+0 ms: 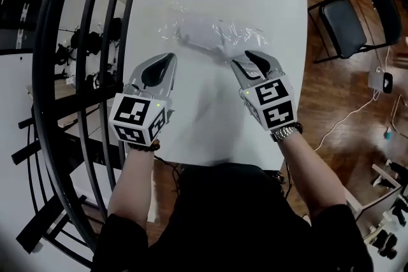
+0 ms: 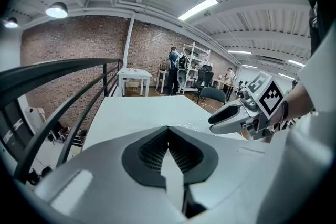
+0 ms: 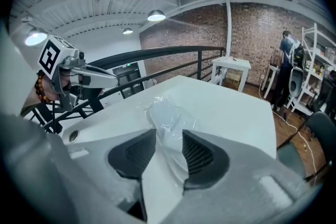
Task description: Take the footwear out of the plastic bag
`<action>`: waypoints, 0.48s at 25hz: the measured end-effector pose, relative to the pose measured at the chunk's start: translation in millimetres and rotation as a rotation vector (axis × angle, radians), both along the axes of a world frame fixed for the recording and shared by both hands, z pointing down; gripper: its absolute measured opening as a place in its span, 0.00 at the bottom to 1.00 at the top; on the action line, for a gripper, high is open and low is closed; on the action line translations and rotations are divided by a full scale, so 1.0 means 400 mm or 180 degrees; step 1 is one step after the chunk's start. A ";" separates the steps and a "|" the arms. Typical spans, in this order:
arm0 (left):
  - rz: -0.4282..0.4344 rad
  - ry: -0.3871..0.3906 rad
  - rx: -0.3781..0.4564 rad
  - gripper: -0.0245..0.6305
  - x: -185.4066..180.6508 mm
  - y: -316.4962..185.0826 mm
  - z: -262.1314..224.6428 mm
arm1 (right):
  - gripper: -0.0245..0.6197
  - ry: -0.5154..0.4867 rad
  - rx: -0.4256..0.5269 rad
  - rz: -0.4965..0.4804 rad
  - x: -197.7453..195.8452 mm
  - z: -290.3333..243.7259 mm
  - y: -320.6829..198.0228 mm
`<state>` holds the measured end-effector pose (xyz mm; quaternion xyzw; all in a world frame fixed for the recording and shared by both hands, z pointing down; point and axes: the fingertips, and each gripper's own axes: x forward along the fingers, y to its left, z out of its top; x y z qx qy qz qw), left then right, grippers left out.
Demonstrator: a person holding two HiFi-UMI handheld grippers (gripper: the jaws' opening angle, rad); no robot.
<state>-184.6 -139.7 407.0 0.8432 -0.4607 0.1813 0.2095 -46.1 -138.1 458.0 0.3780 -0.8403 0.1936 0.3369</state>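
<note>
A clear crumpled plastic bag (image 1: 213, 35) lies on the white table (image 1: 191, 130), and a pale white piece of footwear (image 1: 194, 32) shows through it. My right gripper (image 1: 245, 57) is at the bag's near right end. In the right gripper view, the right gripper (image 3: 169, 134) is open, with a loose fold of the bag (image 3: 165, 113) reaching between its jaws, which do not press on it. My left gripper (image 1: 169, 58) hovers just short of the bag's near left side. In its own view the left gripper (image 2: 168, 129) is shut with nothing in it.
A black metal railing (image 1: 76, 41) runs along the table's left side. A black folding chair (image 1: 354, 19) stands on the wood floor to the right, with cables (image 1: 344, 114) near it. Far off there are a small white table (image 3: 231, 68), shelves and standing people.
</note>
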 end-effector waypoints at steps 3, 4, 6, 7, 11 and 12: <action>0.0018 0.0008 -0.0065 0.06 -0.010 -0.010 0.030 | 0.30 0.0150 -0.0013 -0.0123 -0.039 0.026 -0.020; 0.0028 0.0010 -0.0080 0.06 -0.013 -0.011 0.037 | 0.32 0.0207 -0.0009 -0.0177 -0.053 0.034 -0.024; 0.0053 0.0013 -0.0103 0.06 -0.016 -0.014 0.048 | 0.34 0.0348 0.0010 -0.0304 -0.076 0.052 -0.030; 0.0064 0.0012 -0.0113 0.06 -0.017 -0.015 0.054 | 0.35 0.0431 0.0021 -0.0372 -0.085 0.063 -0.031; 0.0067 0.0000 -0.0143 0.06 -0.030 -0.020 0.071 | 0.35 0.0830 0.0045 -0.0648 -0.099 0.121 -0.031; 0.0064 -0.0002 -0.0148 0.06 -0.034 -0.021 0.074 | 0.35 0.0941 0.0035 -0.0712 -0.097 0.137 -0.029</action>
